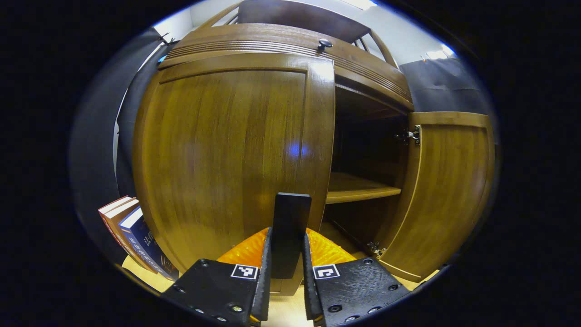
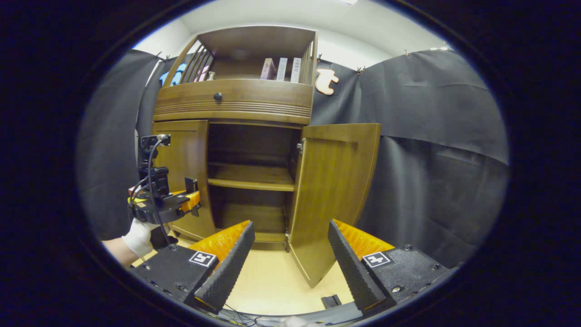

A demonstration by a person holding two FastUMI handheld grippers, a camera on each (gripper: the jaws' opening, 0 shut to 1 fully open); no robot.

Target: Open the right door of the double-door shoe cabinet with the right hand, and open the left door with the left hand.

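The left door (image 1: 227,150) of the shoe cabinet (image 2: 236,102) is a rigid panel of glossy varnished wood on side hinges; it looks solid and fairly heavy, and I judge it will swing stiffly in an arc rather than flex, with a face too slick to pull by friction. The sensible hold is the dark, flat upright handle (image 1: 290,231) at the door's inner edge, low down beside the cabinet's central opening. The left gripper (image 1: 287,265) has its jaws drawn in narrowly on either side of that handle, and both fingers appear pressed on it. In the right gripper view the same gripper (image 2: 181,202), held by a gloved hand (image 2: 138,238), sits against the lower inner edge of the left door, which looks closed or very nearly so. The right door (image 2: 333,195) stands wide open to the right of the opening, exposing a bare inner shelf (image 2: 252,179). The right gripper (image 2: 290,259) hangs well back from the cabinet, jaws spread wide and holding nothing, over the pale floor (image 2: 272,277). Books (image 1: 136,236) lean just left of the cabinet's base, and more books (image 2: 281,69) stand in the top compartment above the drawer knob (image 2: 218,96).
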